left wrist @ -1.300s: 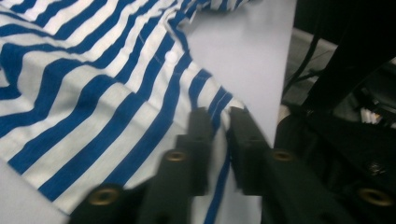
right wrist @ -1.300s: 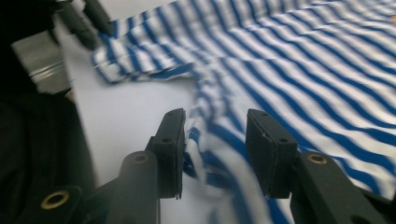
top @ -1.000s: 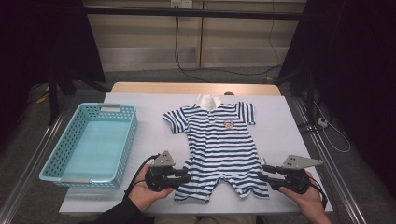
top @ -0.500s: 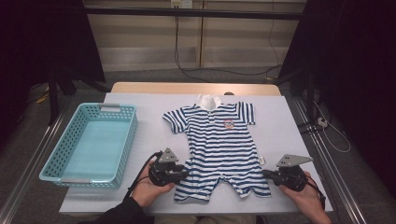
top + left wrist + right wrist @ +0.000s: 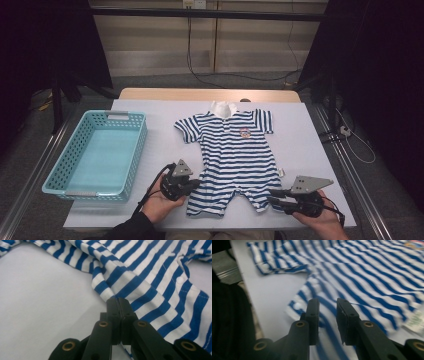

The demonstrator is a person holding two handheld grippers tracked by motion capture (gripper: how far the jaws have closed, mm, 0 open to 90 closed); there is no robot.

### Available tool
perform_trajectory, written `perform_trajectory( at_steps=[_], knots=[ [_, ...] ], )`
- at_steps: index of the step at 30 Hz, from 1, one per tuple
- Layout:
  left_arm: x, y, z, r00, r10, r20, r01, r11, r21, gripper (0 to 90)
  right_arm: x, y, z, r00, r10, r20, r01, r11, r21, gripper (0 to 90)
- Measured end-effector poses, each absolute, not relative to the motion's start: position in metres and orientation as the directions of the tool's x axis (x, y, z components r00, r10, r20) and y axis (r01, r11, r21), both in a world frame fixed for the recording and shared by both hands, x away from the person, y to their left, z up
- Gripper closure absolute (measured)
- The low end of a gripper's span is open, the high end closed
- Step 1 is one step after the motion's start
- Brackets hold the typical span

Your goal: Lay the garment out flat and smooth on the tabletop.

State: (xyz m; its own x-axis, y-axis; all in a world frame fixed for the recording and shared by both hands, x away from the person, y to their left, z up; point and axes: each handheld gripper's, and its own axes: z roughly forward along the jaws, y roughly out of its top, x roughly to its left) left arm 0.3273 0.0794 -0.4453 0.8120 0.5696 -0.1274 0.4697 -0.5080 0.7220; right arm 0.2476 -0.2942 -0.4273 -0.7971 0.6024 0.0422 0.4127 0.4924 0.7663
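2 grippers are working at the near hem of a striped baby romper (image 5: 234, 157), which is lying flat in the middle of the white table (image 5: 310, 150), collar at the far end and leg openings facing the person, so its long axis is running away from the person. The left gripper (image 5: 192, 184) is pressed together, pinching a fold of cloth at the romper's left leg edge. The right gripper (image 5: 327, 320) has just been opening, and its jaws are standing apart with striped cloth beneath and between them, not yet nipped. I judge the grasping step is half done: next the right one needs to close on its leg hem. Off to the left, a blue basket (image 5: 131, 150) is waiting.
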Motion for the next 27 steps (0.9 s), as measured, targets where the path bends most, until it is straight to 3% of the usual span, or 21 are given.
perform_trajectory(
  at_steps=[6,10,12,16,19,25,27],
  knots=[
    [0.319,0.095,-0.433,0.816,0.558,-0.153,0.466,-0.478,0.744,89.0,0.243,-0.275,-0.432,-0.843,0.536,0.048,0.394,0.552,0.735,63.2],
    [0.323,0.094,-0.44,0.801,0.585,-0.124,0.479,-0.504,0.718,88.6,0.244,-0.266,-0.438,-0.859,0.512,0.03,0.382,0.599,0.704,60.0],
    [0.325,0.094,-0.442,0.797,0.592,-0.121,0.484,-0.506,0.714,88.5,0.245,-0.262,-0.44,-0.859,0.511,0.028,0.387,0.613,0.689,62.2],
    [0.327,0.092,-0.444,0.792,0.599,-0.116,0.487,-0.506,0.712,88.6,0.249,-0.258,-0.443,-0.861,0.508,0.023,0.391,0.633,0.668,76.6],
    [0.329,0.093,-0.445,0.785,0.606,-0.126,0.5,-0.501,0.706,88.6,0.248,-0.255,-0.441,-0.868,0.496,0.023,0.381,0.636,0.672,77.5],
    [0.33,0.092,-0.447,0.777,0.615,-0.134,0.514,-0.496,0.7,88.5,0.248,-0.259,-0.433,-0.859,0.48,0.177,0.435,0.502,0.748,77.3],
    [0.331,0.092,-0.447,0.781,0.61,-0.135,0.512,-0.502,0.697,88.0,0.25,-0.259,-0.433,-0.857,0.465,0.223,0.452,0.472,0.757,67.7]
  ],
)
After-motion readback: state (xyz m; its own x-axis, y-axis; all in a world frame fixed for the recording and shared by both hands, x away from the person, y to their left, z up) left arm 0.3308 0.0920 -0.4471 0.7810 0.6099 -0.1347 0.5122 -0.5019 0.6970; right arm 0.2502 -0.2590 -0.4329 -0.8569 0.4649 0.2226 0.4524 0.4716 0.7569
